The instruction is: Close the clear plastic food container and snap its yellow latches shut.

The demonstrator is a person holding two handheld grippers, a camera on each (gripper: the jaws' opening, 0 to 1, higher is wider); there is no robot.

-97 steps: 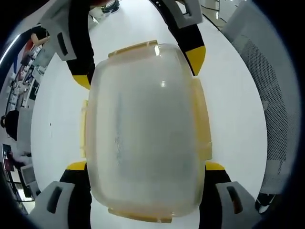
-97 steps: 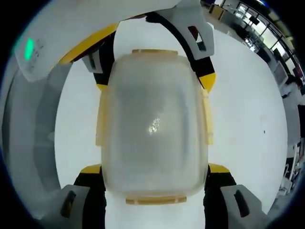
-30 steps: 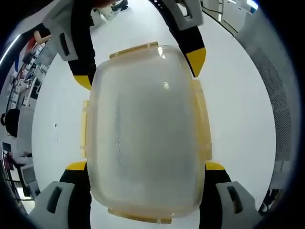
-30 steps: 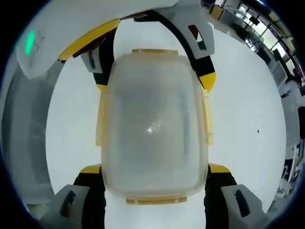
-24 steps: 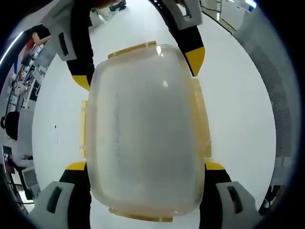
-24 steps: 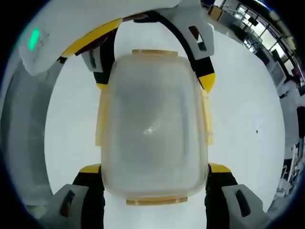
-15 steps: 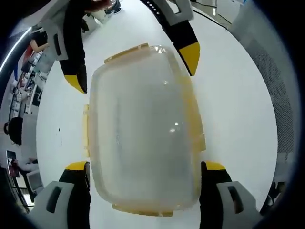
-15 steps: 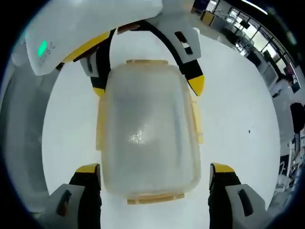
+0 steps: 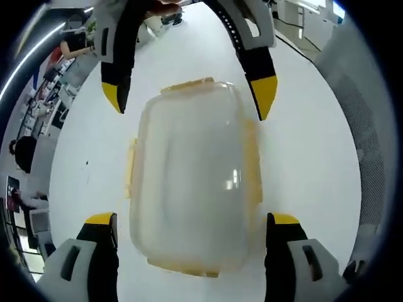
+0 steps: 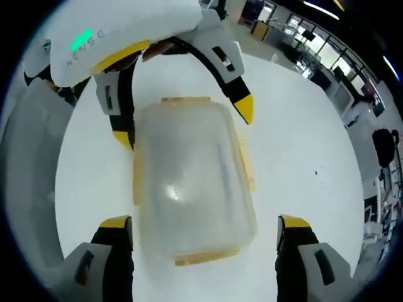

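The clear plastic container (image 9: 192, 189) lies on the white table (image 9: 308, 163) with its lid on and its yellow latches (image 9: 131, 176) folded along the edges. My left gripper (image 9: 192, 220) is open, its yellow-tipped jaws standing wider than the container and off its long sides. From the opposite end my right gripper (image 9: 189, 104) reaches in, also open, with its tips clear of the far corners. In the right gripper view the same container (image 10: 189, 182) sits between my right gripper (image 10: 204, 223) at the near end and my left gripper (image 10: 186, 123) at the far end.
A grey mesh chair back (image 9: 371, 157) stands at the table's right edge. Desks and a seated person (image 9: 22, 157) lie beyond the left edge. A pale grey curved surface (image 10: 25, 189) borders the table in the right gripper view, and a person (image 10: 378, 148) stands far off.
Both grippers have drawn back from the container and their jaws have spread off its sides. The container stays on the table and looks smaller in both views.
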